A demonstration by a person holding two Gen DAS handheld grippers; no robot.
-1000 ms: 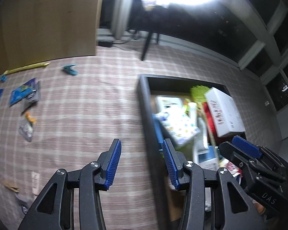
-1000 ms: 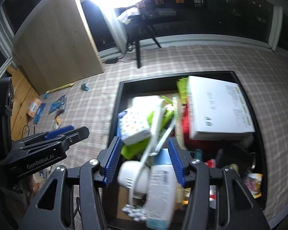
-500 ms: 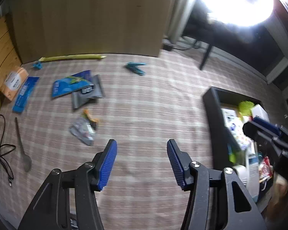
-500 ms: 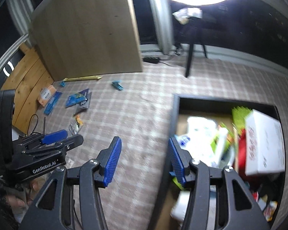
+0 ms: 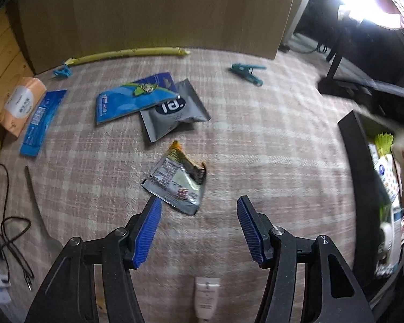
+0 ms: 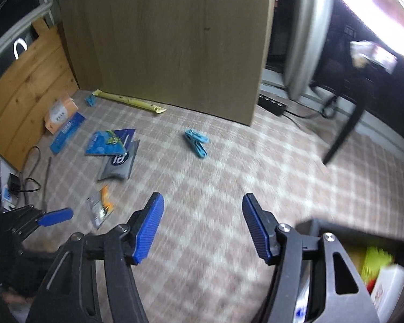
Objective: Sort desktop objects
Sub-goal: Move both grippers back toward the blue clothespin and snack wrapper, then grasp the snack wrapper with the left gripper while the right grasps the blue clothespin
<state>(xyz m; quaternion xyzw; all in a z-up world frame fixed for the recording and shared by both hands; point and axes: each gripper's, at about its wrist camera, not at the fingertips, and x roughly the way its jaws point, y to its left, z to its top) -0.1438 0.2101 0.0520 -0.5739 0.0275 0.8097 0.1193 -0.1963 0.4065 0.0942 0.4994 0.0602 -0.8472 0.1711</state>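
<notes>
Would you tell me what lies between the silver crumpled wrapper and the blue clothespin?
Only bare checked cloth lies between the crumpled wrapper and the clothespin, seen in both wrist views.

Crumpled silver wrapper flat on cloth.

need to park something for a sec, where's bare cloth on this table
Widest bare patch: the checked cloth between the teal clothespin, the crumpled silver wrapper and the black bin's wall. Crowded: the far left, with blue packet, grey pouch, tissue pack and black cable.
</notes>
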